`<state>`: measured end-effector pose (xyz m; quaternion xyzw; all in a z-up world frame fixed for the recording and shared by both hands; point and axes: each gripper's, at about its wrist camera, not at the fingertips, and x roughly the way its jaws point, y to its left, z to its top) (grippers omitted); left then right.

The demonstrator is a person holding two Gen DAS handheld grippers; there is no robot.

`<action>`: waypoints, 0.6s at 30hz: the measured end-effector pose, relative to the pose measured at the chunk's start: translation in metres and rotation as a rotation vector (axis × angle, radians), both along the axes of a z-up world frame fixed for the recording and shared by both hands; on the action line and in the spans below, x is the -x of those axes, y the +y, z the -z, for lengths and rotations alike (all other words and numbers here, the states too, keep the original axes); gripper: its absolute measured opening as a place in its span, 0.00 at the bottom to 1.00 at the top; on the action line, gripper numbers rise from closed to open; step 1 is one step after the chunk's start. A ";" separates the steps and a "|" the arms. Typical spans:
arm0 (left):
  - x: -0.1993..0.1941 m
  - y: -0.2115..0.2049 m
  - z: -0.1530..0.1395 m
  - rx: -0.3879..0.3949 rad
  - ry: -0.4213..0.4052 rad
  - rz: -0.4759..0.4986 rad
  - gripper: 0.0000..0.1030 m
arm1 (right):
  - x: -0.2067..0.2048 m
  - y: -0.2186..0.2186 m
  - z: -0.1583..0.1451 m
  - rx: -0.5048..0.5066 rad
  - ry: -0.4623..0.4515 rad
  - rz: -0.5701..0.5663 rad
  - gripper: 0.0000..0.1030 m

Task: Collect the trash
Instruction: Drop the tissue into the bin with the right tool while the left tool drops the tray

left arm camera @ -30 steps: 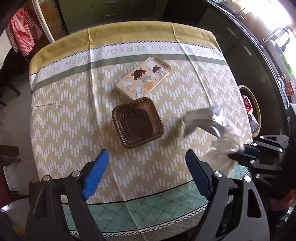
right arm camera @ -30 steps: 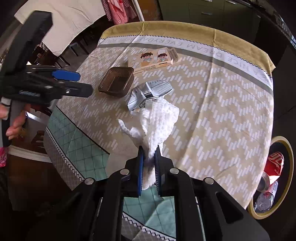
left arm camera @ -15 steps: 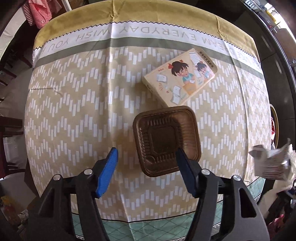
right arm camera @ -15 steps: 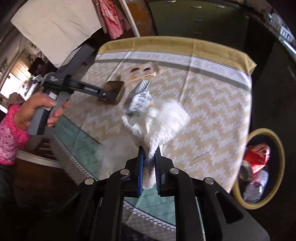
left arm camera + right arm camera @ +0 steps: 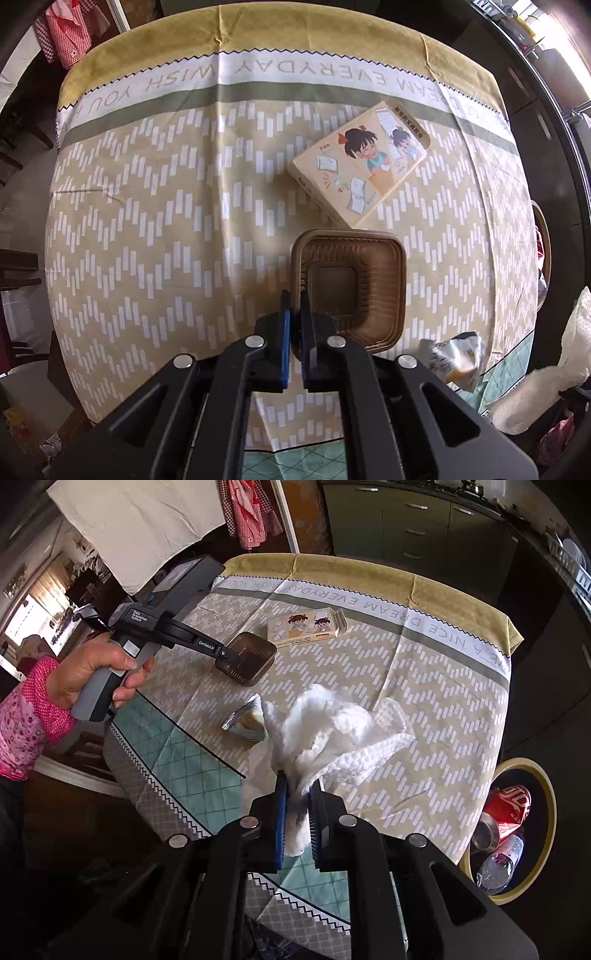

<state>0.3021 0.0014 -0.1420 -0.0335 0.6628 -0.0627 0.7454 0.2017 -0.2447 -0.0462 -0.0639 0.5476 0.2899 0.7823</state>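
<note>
Plastic, paper and cloth across my table

I see a matt woven tablecloth [image 5: 166, 206] with a printed chevron and soft creases near its far edge. The brown tray [image 5: 349, 284] looks like thin, ribbed, glossy plastic; the box [image 5: 360, 168] behind it is smooth printed card with a slight sheen. My right gripper [image 5: 297, 794] pinches a dimpled, matt white paper towel [image 5: 332, 723]. The crumpled wrapper [image 5: 245, 722] near the tablecloth's near edge seems to be shiny foil, though it is blurred. Both grippers are matt black plastic with blue pads and bright metal screws.
</note>
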 end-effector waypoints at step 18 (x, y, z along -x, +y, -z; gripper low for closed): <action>0.048 -0.047 -0.109 0.084 -0.163 0.156 0.04 | -0.039 -0.261 0.005 0.100 0.000 0.606 0.12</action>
